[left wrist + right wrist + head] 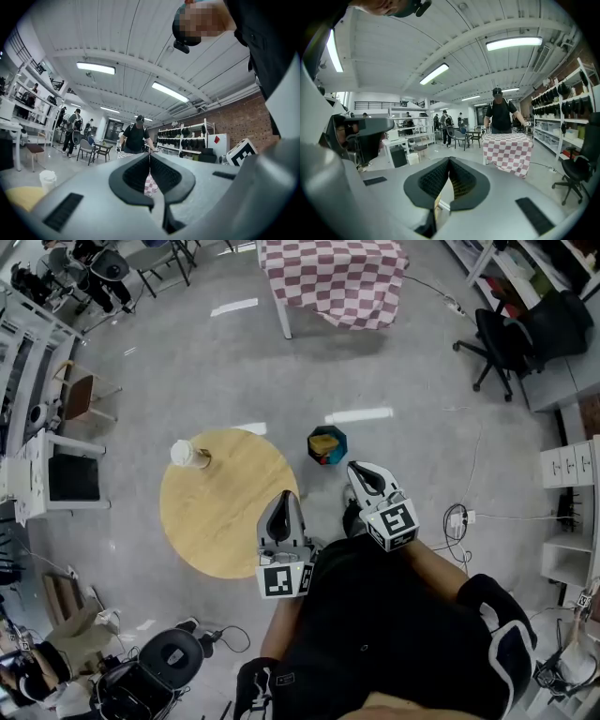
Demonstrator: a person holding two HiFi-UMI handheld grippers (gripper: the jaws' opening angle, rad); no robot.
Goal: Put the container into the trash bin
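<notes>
I see the container (188,454), a small white cup, at the bench (225,521) edge; left hand-held gripper (285,495) and right hand-held gripper (355,467) closed, empty.

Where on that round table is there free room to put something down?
Most of the round table is bare, from the white container at its far left edge across to the near right edge. There it is crowded: the left gripper hangs over the rim.
</notes>
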